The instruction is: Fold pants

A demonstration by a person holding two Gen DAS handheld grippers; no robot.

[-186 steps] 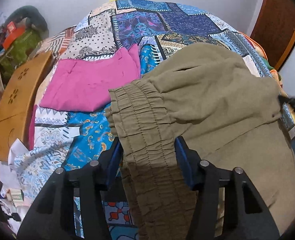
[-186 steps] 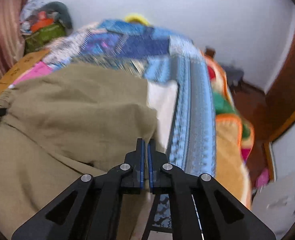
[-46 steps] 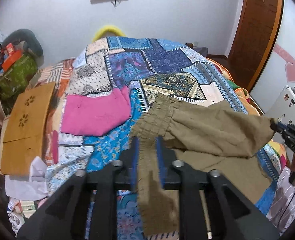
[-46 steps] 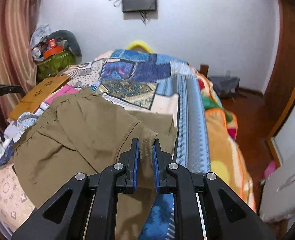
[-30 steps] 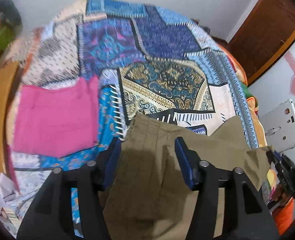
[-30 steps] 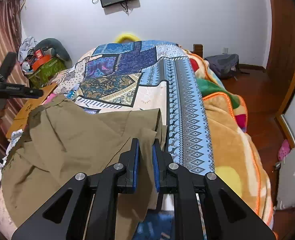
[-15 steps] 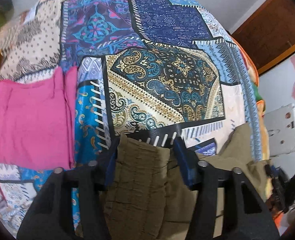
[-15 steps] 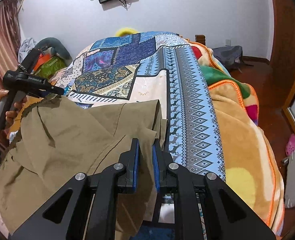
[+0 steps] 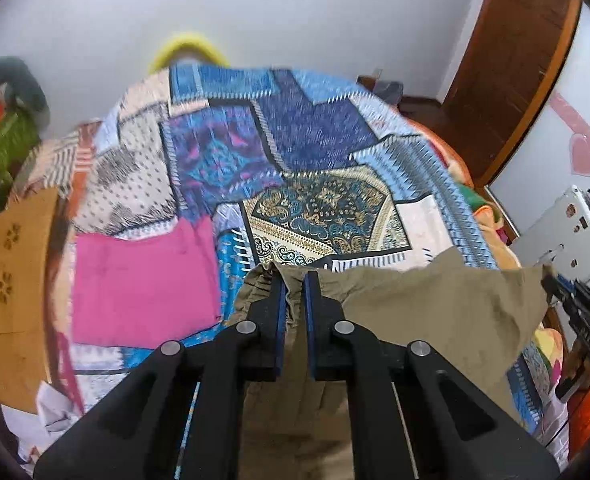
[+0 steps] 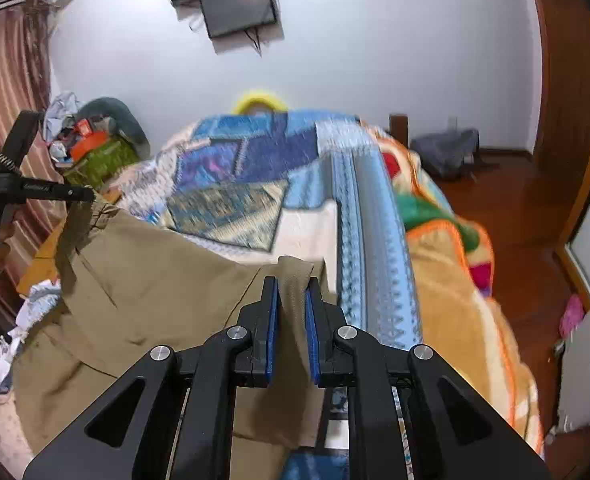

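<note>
Olive-green pants (image 9: 435,316) hang stretched between my two grippers above the patchwork bedspread (image 9: 295,148). My left gripper (image 9: 293,280) is shut on the gathered elastic waistband (image 9: 261,284). My right gripper (image 10: 291,284) is shut on a bunched fold of the pants (image 10: 155,292) at the other end. The right gripper shows at the far right of the left wrist view (image 9: 551,280). The left gripper shows at the left of the right wrist view (image 10: 89,196). The cloth sags down below both grippers.
A folded pink garment (image 9: 143,284) lies on the bed to the left. A wooden board (image 9: 11,292) leans at the bed's left side. Cluttered bags (image 10: 95,148) sit by the wall. An orange blanket (image 10: 463,300) drapes the bed's right side; a wooden door (image 10: 567,92) beyond.
The left gripper has closed on the waistband and both grippers have lifted and tilted up, so the pants hang higher and more of the room shows.
</note>
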